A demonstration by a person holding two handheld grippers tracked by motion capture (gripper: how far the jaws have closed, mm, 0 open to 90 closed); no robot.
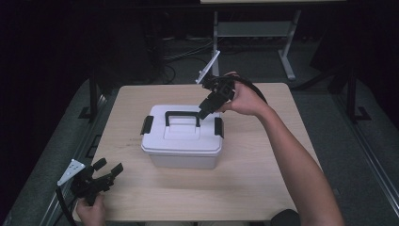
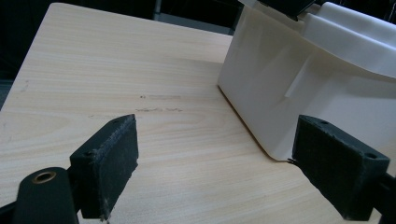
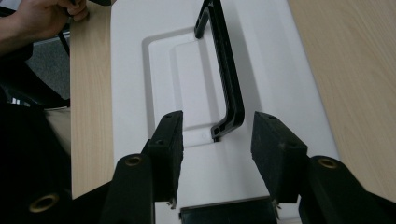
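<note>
A white plastic storage box [image 1: 182,136] with a lid stands at the middle of the wooden table [image 1: 263,183]. A black carry handle [image 1: 182,114] stands up on its lid, and black latches sit at both ends [image 1: 147,125]. My right gripper [image 1: 205,112] hangs open just above the handle's right end; in the right gripper view the handle's end [image 3: 227,122] lies between the two jaws. My left gripper [image 1: 112,169] is open near the table's front left corner, apart from the box. Ahead of its pads in the left gripper view rises the box wall [image 2: 299,93].
Bare tabletop [image 2: 140,84] lies between the left gripper and the box. A metal-legged table frame [image 1: 287,56] and cables stand on the dark floor beyond the far edge. The person's left hand [image 3: 42,16] shows beyond the box in the right gripper view.
</note>
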